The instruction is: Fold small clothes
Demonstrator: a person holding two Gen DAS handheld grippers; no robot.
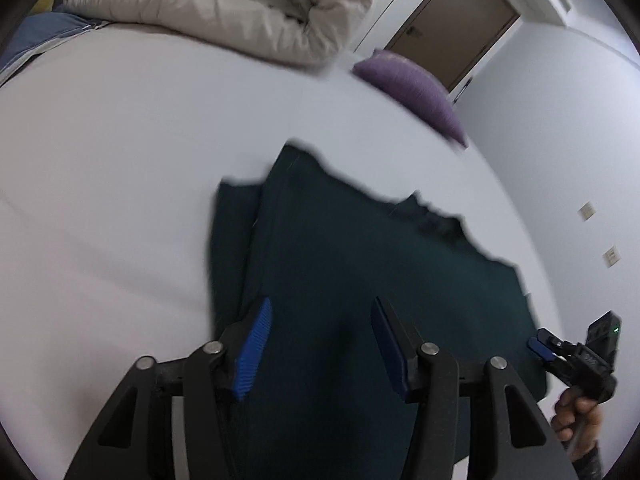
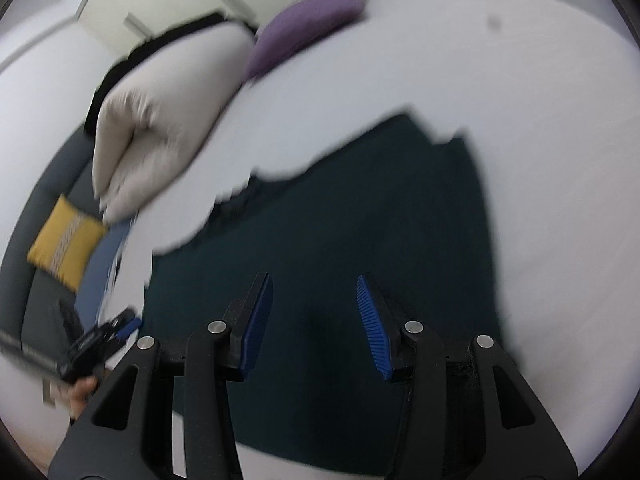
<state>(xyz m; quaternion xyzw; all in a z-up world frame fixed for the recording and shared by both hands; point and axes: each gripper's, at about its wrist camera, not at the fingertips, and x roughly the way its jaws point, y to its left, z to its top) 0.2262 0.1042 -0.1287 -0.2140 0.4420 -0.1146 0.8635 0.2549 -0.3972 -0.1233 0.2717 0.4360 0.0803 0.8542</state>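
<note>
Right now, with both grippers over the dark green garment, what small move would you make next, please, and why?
Probably lower the left gripper and right gripper onto the dark green garment's near edge and close. Both are open and hold nothing, and the garment lies on the white bed.

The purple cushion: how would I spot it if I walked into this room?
Start at the wide white bed with the dark green garment spread on it. Look to the far edge, beside the rolled beige duvet. The purple cushion is the only violet thing there; the other cushion is yellow.
</note>
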